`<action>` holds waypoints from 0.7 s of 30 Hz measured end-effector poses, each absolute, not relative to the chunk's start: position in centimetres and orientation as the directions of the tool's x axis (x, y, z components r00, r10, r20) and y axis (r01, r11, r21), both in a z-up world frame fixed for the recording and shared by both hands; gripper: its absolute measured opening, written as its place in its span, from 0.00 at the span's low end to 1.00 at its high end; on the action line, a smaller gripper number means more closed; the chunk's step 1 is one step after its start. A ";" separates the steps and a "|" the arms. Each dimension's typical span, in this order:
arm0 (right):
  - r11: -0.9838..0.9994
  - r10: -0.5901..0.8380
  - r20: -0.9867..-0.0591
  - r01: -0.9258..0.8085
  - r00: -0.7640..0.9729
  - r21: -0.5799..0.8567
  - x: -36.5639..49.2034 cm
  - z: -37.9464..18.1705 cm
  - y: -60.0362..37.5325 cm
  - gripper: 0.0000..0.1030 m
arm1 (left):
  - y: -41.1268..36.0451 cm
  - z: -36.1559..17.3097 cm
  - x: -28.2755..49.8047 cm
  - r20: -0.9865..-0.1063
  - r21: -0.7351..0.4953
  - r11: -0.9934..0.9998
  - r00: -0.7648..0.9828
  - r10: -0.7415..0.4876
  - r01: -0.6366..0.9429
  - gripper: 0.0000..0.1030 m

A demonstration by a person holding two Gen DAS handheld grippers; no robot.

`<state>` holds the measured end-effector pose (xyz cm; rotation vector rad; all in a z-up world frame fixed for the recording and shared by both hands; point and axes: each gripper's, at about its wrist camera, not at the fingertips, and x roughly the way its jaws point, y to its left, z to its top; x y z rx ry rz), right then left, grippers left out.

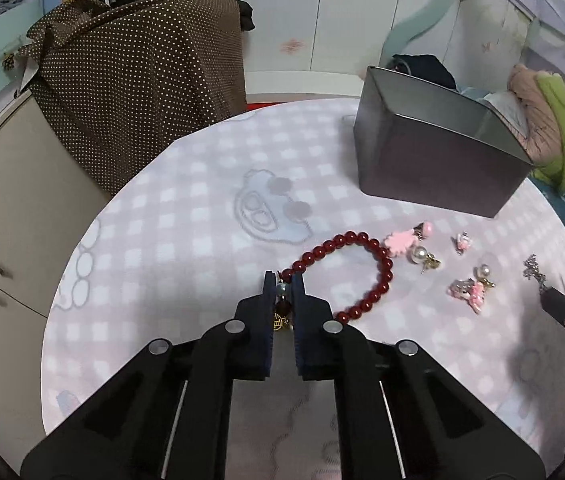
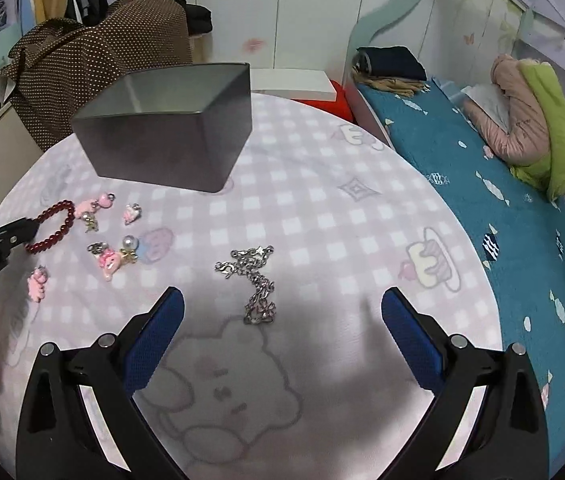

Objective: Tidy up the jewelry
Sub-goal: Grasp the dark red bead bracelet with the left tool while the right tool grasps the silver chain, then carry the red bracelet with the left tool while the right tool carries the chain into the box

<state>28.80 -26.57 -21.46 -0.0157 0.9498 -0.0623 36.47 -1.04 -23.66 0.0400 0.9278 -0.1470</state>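
A red bead bracelet (image 1: pixel 366 276) lies on the checked pink tablecloth (image 1: pixel 186 216). My left gripper (image 1: pixel 283 285) is shut on the bracelet's pale bead and dangling charm, low on the cloth. It shows at the left edge of the right wrist view (image 2: pixel 26 232), with the bracelet (image 2: pixel 56 226). Pink charms and pearl pieces (image 1: pixel 410 244) lie to the bracelet's right. A silver chain (image 2: pixel 254 280) lies between the fingers of my open, empty right gripper (image 2: pixel 282 304), a little ahead of them. A grey metal tin (image 1: pixel 434 160) stands open at the back.
A brown dotted cloth (image 1: pixel 130 80) covers furniture behind the table on the left. A bed with a teal cover (image 2: pixel 482 184) and a green and pink bundle (image 2: pixel 530 120) runs along the right. The table's edge curves close to a beige cabinet (image 1: pixel 6 216).
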 end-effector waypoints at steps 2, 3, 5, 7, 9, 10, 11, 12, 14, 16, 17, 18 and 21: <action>0.998 -0.063 -0.814 0.044 0.578 -0.046 29.2 -21.9 -26.6 0.79 | -1.1 -23.4 36.1 -0.796 -0.030 0.989 0.595 -0.111 0.145 0.07; 0.998 -0.058 -0.820 0.040 0.569 -0.044 29.5 -22.2 -26.6 0.67 | -1.0 -23.2 35.9 -0.794 -0.030 0.989 0.598 -0.112 0.145 0.07; 1.000 -0.028 -0.818 0.020 0.575 -0.020 29.7 -22.4 -26.5 0.55 | -1.0 -22.8 35.6 -0.788 -0.028 0.989 0.606 -0.111 0.144 0.07; 1.000 -0.014 -0.810 -0.010 0.587 -0.025 29.8 -22.3 -26.0 0.36 | -1.0 -22.4 35.2 -0.780 -0.025 0.989 0.616 -0.110 0.146 0.07; 0.999 0.003 -0.808 -0.045 0.590 -0.030 29.9 -22.4 -25.1 0.14 | -1.1 -21.8 34.7 -0.772 -0.019 0.988 0.626 -0.110 0.151 0.07; 0.998 0.008 -0.808 -0.058 0.589 -0.033 29.9 -22.3 -24.7 0.10 | -1.2 -21.5 34.5 -0.768 -0.016 0.988 0.631 -0.110 0.153 0.07; 0.998 0.015 -0.809 -0.064 0.587 -0.029 29.9 -22.3 -24.5 0.10 | -1.2 -21.2 34.3 -0.764 -0.016 0.988 0.636 -0.112 0.155 0.07; 0.998 0.035 -0.810 -0.067 0.585 -0.005 29.9 -22.3 -24.6 0.09 | -1.2 -20.9 34.0 -0.759 -0.017 0.987 0.641 -0.115 0.157 0.07; 0.997 0.061 -0.811 -0.069 0.581 0.025 29.8 -22.1 -24.6 0.05 | -1.1 -20.3 33.7 -0.750 -0.015 0.987 0.650 -0.118 0.162 0.07; 0.996 0.079 -0.805 -0.070 0.588 0.046 29.5 -21.7 -24.9 0.05 | -1.1 -19.5 33.3 -0.739 -0.015 0.986 0.662 -0.124 0.167 0.07; 0.996 0.089 -0.800 -0.071 0.594 0.058 29.3 -21.3 -25.2 0.05 | -1.1 -19.0 33.1 -0.734 -0.015 0.985 0.668 -0.127 0.170 0.07; 0.995 0.095 -0.794 -0.072 0.601 0.064 29.2 -20.9 -25.4 0.05 | -1.1 -18.5 32.8 -0.726 -0.015 0.985 0.675 -0.130 0.174 0.07; 0.994 0.109 -0.781 -0.076 0.615 0.079 28.7 -19.7 -25.5 0.04 | -1.1 -17.2 32.0 -0.707 -0.016 0.983 0.693 -0.139 0.182 0.07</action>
